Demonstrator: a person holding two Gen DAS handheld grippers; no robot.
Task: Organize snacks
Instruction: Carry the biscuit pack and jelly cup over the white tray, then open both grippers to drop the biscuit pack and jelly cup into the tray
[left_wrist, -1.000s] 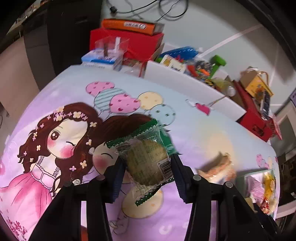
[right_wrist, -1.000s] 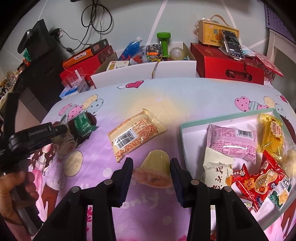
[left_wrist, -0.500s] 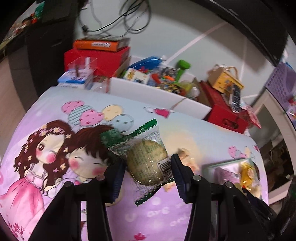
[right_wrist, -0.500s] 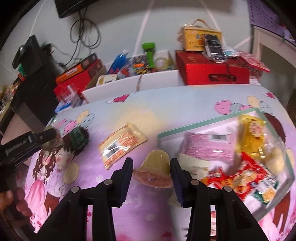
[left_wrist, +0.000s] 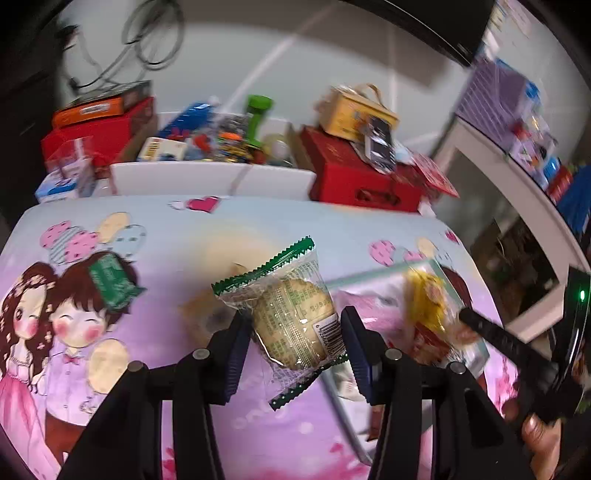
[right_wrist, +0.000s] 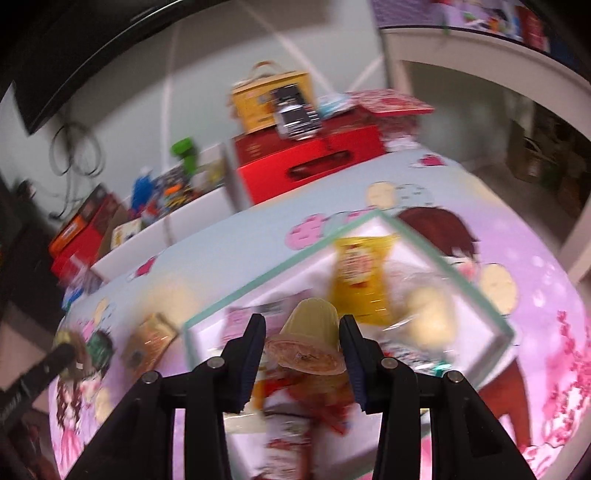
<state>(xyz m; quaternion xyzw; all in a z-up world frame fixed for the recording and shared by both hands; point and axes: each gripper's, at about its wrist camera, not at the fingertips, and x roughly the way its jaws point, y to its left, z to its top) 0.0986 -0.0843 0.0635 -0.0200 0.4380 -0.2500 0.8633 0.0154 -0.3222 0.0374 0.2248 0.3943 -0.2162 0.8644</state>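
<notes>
My left gripper (left_wrist: 295, 325) is shut on a clear green-edged cookie packet (left_wrist: 291, 321), held above the cartoon tablecloth just left of the white snack tray (left_wrist: 369, 277). My right gripper (right_wrist: 302, 339) is shut on a yellow jelly cup (right_wrist: 310, 339), held over the tray (right_wrist: 295, 254), which holds a yellow bag (right_wrist: 362, 273), a pink packet and red packets. An orange snack packet (right_wrist: 147, 339) and a green packet (left_wrist: 110, 282) lie on the cloth to the left of the tray.
White storage boxes (left_wrist: 210, 177) full of small items, red boxes (left_wrist: 362, 173) and a yellow carton (left_wrist: 354, 110) line the table's far edge. A white shelf (right_wrist: 480, 62) stands at the right. My right gripper's arm (left_wrist: 517, 350) shows in the left wrist view.
Both grippers have swung to the right with their snacks. The right gripper now hangs over the tray; the left gripper has come up to the tray's left side.
</notes>
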